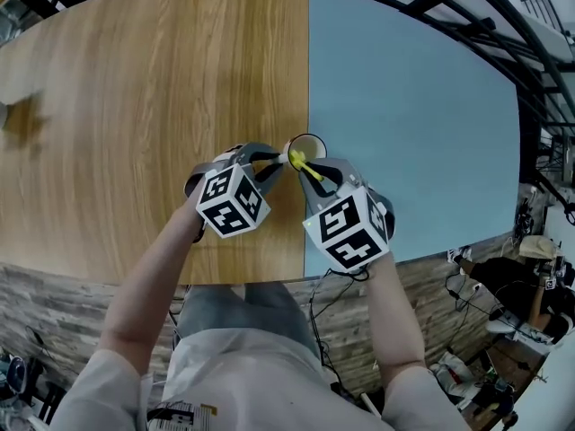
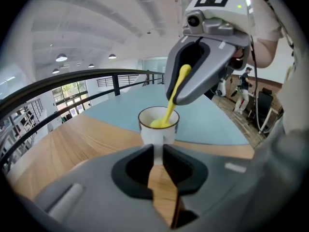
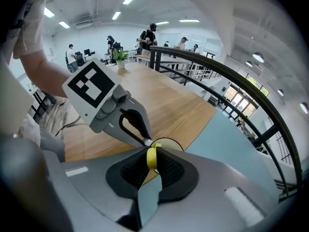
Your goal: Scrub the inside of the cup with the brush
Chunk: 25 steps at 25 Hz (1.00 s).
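A white cup [image 1: 306, 144] with a dark rim stands at the seam of the table's wooden and blue halves. My left gripper [image 1: 277, 162] is shut on the cup's handle [image 2: 158, 148], which shows white between its pads. My right gripper [image 1: 311, 174] is shut on the yellow brush [image 1: 300, 161]. The brush slants down from the right gripper [image 2: 176, 98] into the cup [image 2: 158, 124], its yellow head [image 2: 159, 123] resting inside. In the right gripper view the brush handle [image 3: 151, 157] sits between my pads, just before the cup's rim [image 3: 169, 141] and the left gripper [image 3: 143, 139].
The table is wood [image 1: 135, 106] on the left and light blue [image 1: 413, 106] on the right. Its near edge [image 1: 243, 281] runs just behind the grippers. A black railing [image 1: 503, 34] curves round the far side. Cables and gear [image 1: 503, 321] lie on the floor to the right.
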Each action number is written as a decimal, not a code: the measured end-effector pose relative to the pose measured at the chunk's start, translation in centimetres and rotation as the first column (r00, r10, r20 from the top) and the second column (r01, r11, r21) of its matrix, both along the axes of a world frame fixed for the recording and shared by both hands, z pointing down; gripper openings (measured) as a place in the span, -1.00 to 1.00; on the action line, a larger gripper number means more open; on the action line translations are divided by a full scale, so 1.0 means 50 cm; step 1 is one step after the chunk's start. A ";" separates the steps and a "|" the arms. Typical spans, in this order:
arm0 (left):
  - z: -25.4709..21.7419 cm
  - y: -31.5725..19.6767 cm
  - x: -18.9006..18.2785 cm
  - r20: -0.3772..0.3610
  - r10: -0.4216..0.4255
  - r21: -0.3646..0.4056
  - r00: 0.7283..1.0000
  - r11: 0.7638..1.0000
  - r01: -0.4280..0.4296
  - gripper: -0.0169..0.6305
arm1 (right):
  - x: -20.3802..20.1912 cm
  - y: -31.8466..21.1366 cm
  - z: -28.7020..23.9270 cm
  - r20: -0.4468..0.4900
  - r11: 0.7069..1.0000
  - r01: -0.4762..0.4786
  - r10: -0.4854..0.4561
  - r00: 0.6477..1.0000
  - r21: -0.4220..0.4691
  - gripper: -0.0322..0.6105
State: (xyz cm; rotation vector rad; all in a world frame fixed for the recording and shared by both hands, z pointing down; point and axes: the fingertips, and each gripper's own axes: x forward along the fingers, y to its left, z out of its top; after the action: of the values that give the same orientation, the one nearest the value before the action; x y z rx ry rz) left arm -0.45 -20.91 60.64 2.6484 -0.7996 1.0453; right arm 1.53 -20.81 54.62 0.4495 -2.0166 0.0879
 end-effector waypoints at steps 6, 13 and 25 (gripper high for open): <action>-0.005 0.009 0.004 -0.002 0.023 0.003 1.000 1.000 -0.023 -0.78 | -0.013 -0.045 -0.020 0.078 0.996 -0.044 0.038 0.996 0.075 -0.80; -0.001 0.015 0.001 -0.003 0.024 0.004 1.000 1.000 -0.024 -0.78 | 0.034 -0.061 -0.033 0.060 0.986 -0.119 0.112 0.992 0.116 -0.79; 0.004 0.031 -0.001 0.039 0.036 -0.014 0.999 0.999 -0.036 -0.78 | 0.098 0.029 -0.007 0.059 0.968 -0.242 0.246 0.967 -0.067 -0.80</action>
State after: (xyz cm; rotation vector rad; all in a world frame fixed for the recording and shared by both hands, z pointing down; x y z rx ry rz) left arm -0.49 -19.37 60.81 2.6483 -0.7524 1.1115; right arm 6.42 -19.37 54.28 0.6639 -2.0095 0.3179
